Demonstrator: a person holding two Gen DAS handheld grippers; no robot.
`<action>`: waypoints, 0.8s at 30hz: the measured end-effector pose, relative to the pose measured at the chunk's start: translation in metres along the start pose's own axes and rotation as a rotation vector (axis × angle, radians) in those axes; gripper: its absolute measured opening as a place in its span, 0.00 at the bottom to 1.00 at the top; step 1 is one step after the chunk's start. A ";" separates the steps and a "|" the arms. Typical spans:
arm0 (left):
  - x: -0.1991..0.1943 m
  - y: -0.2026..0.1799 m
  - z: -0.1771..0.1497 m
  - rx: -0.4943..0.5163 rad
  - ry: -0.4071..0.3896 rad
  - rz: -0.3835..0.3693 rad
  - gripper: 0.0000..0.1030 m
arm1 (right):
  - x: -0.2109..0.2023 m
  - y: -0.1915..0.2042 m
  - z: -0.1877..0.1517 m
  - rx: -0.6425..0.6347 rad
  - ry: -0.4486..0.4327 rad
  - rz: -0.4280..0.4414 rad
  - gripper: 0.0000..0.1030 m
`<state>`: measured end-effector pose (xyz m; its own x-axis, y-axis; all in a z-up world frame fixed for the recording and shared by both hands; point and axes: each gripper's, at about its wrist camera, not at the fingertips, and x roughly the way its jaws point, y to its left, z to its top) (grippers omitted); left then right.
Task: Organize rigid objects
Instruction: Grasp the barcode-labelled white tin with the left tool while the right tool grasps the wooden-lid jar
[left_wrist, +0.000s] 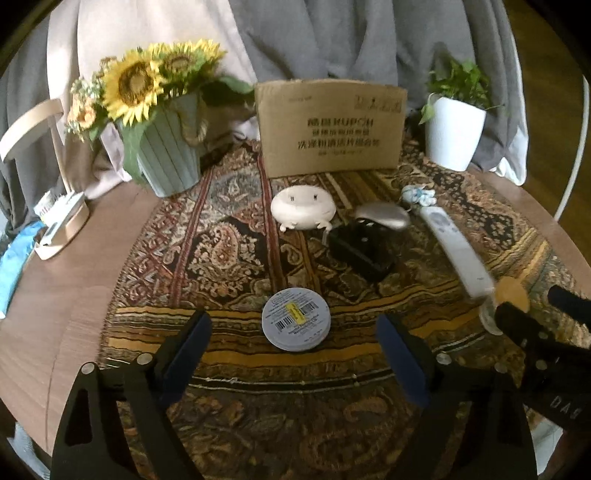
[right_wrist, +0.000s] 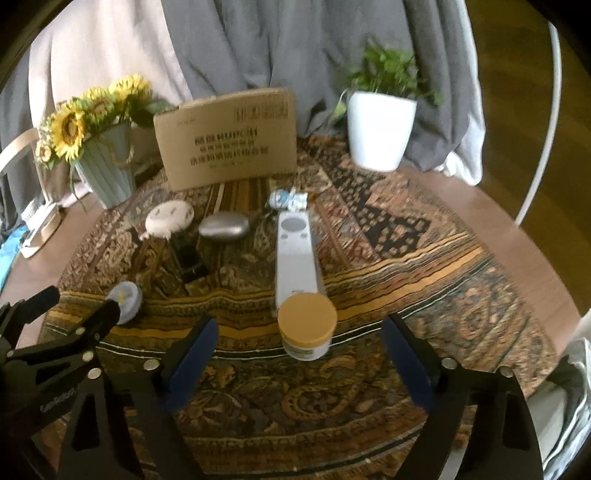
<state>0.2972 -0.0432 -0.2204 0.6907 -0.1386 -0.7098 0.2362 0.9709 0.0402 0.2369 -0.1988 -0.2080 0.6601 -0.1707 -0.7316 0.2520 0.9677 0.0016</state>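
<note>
My left gripper (left_wrist: 295, 343) is open, its jaws on either side of a flat round grey tin (left_wrist: 296, 319) with barcode labels, lying on the patterned cloth. My right gripper (right_wrist: 301, 350) is open around a small jar with a tan lid (right_wrist: 306, 325). Beyond the jar lies a long white remote (right_wrist: 297, 254). A white round device (left_wrist: 303, 207), a silver oval stone-like object (left_wrist: 384, 214) and a black box (left_wrist: 360, 247) lie mid-table. A small blue-white item (right_wrist: 290, 199) lies behind the remote.
A cardboard box (left_wrist: 330, 127) stands at the back centre. A sunflower pot (left_wrist: 166, 147) is at the back left, a white plant pot (left_wrist: 454, 133) at the back right. A wooden stand (left_wrist: 55, 229) sits at the left table edge.
</note>
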 end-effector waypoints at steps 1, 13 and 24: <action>0.004 0.000 -0.001 -0.003 0.005 -0.002 0.88 | 0.008 0.001 -0.001 -0.005 0.017 0.005 0.83; 0.034 0.000 0.001 0.017 0.053 0.009 0.76 | 0.043 -0.001 -0.008 0.020 0.075 0.004 0.68; 0.046 -0.001 -0.004 0.028 0.081 -0.041 0.50 | 0.054 0.001 -0.007 0.004 0.096 -0.024 0.43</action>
<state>0.3262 -0.0497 -0.2556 0.6228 -0.1611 -0.7656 0.2832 0.9586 0.0286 0.2675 -0.2053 -0.2521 0.5830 -0.1754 -0.7933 0.2701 0.9627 -0.0143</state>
